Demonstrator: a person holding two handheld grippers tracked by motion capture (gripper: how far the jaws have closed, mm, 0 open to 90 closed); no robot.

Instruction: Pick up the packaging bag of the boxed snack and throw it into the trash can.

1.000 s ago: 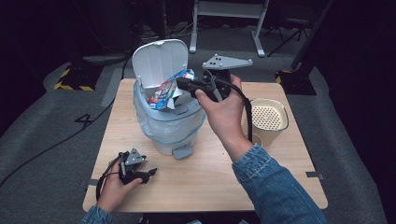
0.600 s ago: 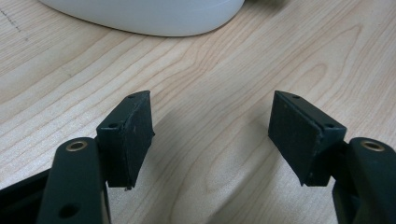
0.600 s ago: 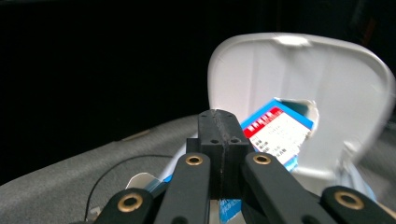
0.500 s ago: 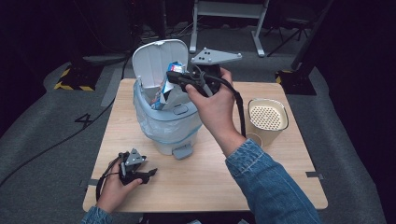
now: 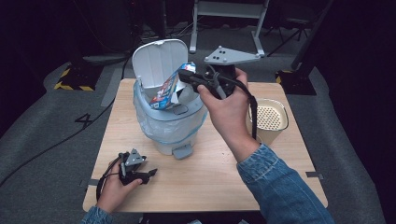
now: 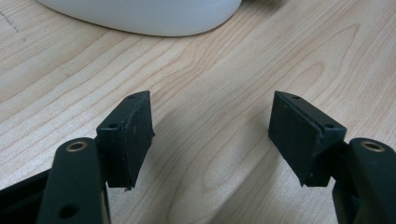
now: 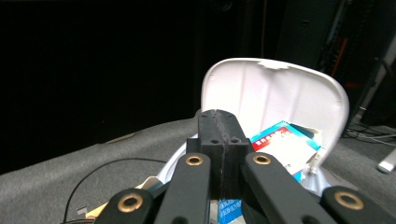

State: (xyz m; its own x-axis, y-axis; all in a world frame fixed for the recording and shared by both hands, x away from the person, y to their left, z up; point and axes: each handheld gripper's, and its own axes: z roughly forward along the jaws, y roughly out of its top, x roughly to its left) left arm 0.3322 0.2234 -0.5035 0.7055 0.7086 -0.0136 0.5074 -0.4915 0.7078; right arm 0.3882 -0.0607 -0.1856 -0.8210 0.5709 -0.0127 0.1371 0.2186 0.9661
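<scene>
A white pedal bin (image 5: pixel 173 135) with a clear liner stands at the back left of the wooden table (image 5: pixel 210 177), its lid (image 5: pixel 156 60) up. A blue, white and red carton (image 5: pixel 167 88) pokes out of it at a tilt and also appears in front of the lid (image 7: pixel 285 144). My right gripper (image 5: pixel 183 75) hovers over the bin's mouth, just above the carton's upper corner. It is shut (image 7: pixel 218 130), with nothing visible between its pads. My left gripper (image 5: pixel 150 173) lies open on the table's front left, with bare wood between its fingers (image 6: pixel 210 135).
A cream container with a perforated top (image 5: pixel 268 119) stands at the table's right side, behind my right forearm. The bin's foot pedal (image 5: pixel 183 151) points toward me. The bin's base (image 6: pixel 140 14) lies just beyond the left gripper. Dark floor and cables surround the table.
My right gripper has risen a little above the bin, still shut. The carton stays tilted in the bin. The left hand has not moved.
</scene>
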